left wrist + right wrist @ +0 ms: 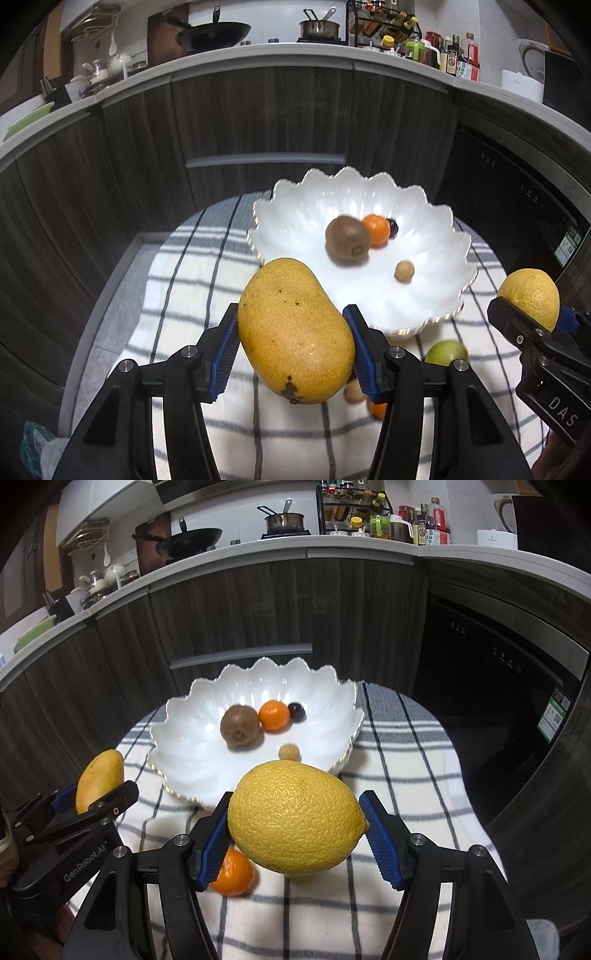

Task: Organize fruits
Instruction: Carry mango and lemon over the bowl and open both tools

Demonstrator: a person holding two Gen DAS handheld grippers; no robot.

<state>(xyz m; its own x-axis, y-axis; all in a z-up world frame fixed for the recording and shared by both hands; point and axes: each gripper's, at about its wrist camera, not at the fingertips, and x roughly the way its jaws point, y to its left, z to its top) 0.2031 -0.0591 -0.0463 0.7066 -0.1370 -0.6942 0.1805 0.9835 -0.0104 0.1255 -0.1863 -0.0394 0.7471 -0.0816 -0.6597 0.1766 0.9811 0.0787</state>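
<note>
My left gripper is shut on a yellow mango, held above the checked cloth. My right gripper is shut on a large lemon, also lifted off the cloth. Each gripper shows in the other's view: the lemon at the right edge, the mango at the left. Beyond both stands a white scalloped bowl holding a kiwi, a small orange, a dark round fruit and a small tan fruit.
On the checked cloth lie a green fruit, a tan fruit and an orange beneath the grippers. Dark cabinet fronts and a built-in appliance stand behind the table. The counter above is crowded with pans and bottles.
</note>
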